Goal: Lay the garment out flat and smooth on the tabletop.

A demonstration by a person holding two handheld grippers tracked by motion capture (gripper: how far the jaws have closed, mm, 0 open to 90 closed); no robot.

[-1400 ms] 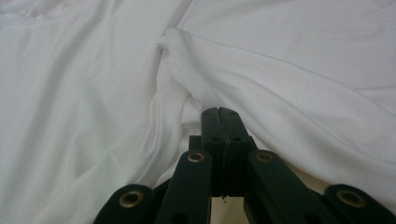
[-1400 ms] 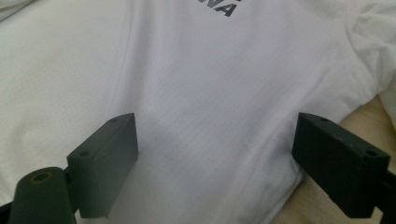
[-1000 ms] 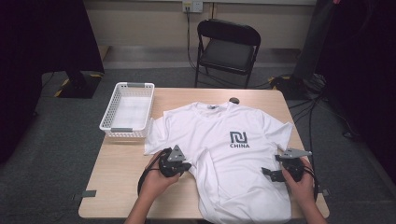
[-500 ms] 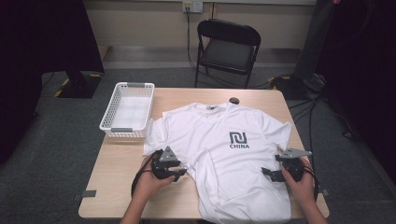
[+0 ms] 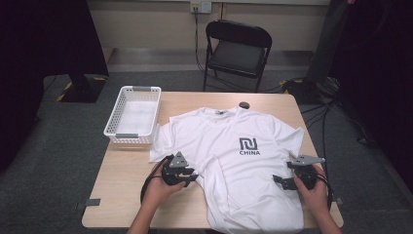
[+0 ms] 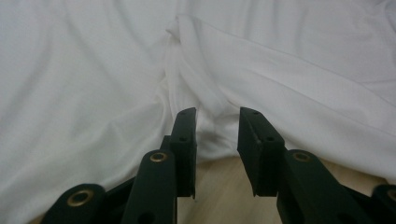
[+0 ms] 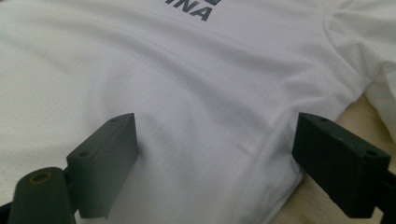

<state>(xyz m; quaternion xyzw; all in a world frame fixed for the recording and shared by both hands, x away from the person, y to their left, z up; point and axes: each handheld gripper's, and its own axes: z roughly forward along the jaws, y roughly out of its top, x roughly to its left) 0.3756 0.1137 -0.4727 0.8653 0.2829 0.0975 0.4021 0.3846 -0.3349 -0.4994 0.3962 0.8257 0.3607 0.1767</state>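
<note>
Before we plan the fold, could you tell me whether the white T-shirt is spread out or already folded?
Spread out. The white T-shirt lies flat on the table, front up, both sleeves out and the printed logo showing; only slight bunching near the left tongs.

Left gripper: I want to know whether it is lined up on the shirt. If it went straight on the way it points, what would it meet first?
Probably the white T-shirt: the left gripper points at a bunched fold at the shirt's edge, already partly between the just-closing jaws.
</note>
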